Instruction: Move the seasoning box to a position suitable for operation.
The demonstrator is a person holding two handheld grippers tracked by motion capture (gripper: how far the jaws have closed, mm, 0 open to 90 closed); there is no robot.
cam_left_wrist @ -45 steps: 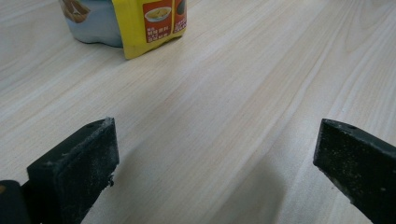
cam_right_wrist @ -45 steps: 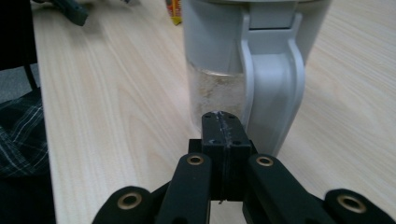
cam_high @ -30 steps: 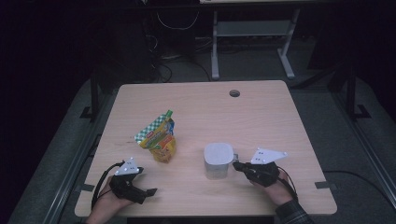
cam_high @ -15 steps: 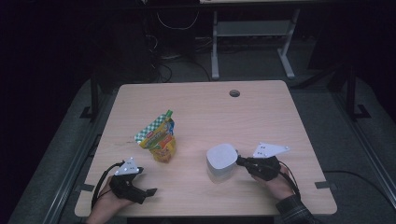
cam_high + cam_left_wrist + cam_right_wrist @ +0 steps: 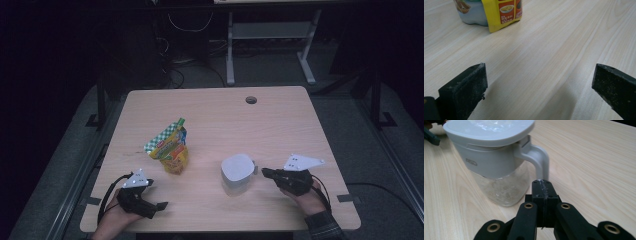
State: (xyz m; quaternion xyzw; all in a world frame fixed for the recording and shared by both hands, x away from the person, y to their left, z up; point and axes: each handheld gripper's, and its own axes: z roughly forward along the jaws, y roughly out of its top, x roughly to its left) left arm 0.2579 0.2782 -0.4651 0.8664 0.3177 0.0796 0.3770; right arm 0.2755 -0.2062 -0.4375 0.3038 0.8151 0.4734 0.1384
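Note:
A white-lidded clear jug (image 5: 237, 172) stands right of the table's middle, its handle (image 5: 537, 157) turned toward my right gripper (image 5: 265, 172). That gripper (image 5: 541, 185) is shut with its jaws pressed together, and its tips sit just in front of the handle's lower end, holding nothing. A green and yellow snack pouch (image 5: 170, 147) stands left of centre. My left gripper (image 5: 159, 206) rests near the front left edge, open, with only bare wood between its jaws (image 5: 539, 85). The pouch's yellow bottom (image 5: 499, 12) shows ahead of it.
The pale wooden table (image 5: 280, 125) has a round cable hole (image 5: 251, 100) near its far edge. A metal rack (image 5: 270, 35) and cables stand on the dark floor beyond the table. A person's hands hold both grippers at the near edge.
The jug tipped half a second ago and now stands close to upright, a little farther right. My right gripper has drawn slightly to the right. The left gripper has not moved.

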